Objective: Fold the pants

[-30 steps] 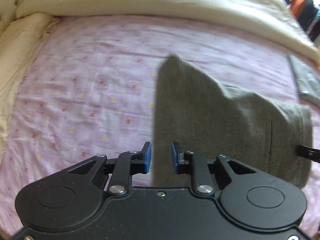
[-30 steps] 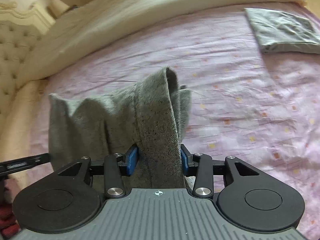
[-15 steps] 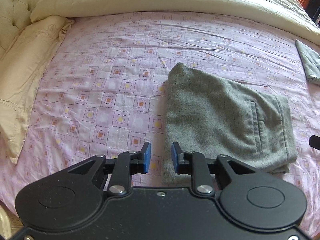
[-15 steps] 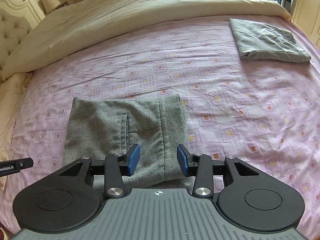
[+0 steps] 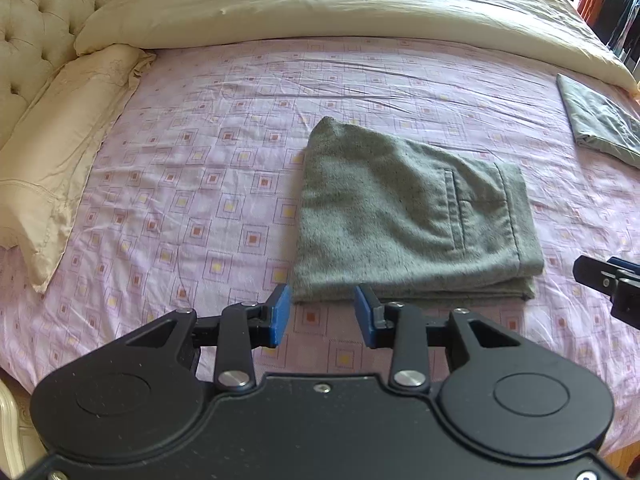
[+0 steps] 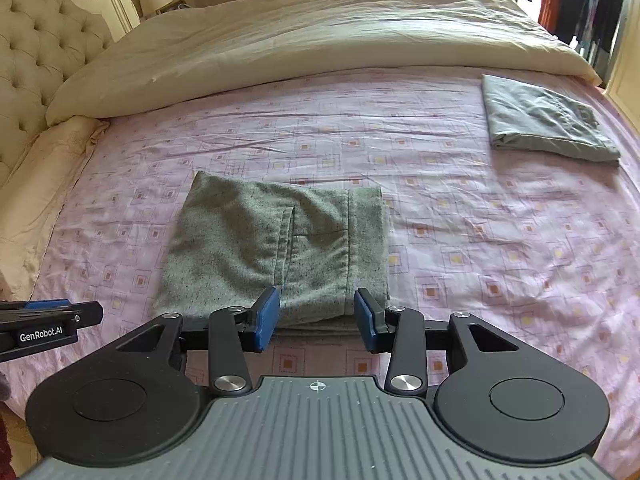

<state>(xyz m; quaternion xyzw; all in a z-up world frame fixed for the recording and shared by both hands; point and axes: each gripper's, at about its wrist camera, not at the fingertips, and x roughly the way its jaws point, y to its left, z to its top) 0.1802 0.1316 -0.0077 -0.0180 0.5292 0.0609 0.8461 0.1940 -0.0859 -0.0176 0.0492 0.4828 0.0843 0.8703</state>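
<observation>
The grey speckled pants (image 5: 404, 216) lie folded in a flat rectangle on the pink patterned bed sheet (image 5: 192, 184), back pocket and waistband up; they also show in the right wrist view (image 6: 276, 244). My left gripper (image 5: 322, 314) is open and empty, just in front of the pants' near left corner. My right gripper (image 6: 316, 314) is open and empty, just in front of the pants' near edge by the waistband. Each gripper shows at the edge of the other's view.
A second folded grey garment (image 6: 544, 124) lies at the far right of the bed. A cream duvet (image 6: 320, 32) is bunched along the far side. A cream pillow (image 5: 56, 160) and tufted headboard (image 5: 44, 20) are at the left. Hanging clothes (image 6: 576, 4) stand beyond the bed.
The right gripper let go of the pants' waistband and they dropped flat on the sheet. Both grippers drew back and up, and the left jaws opened wider.
</observation>
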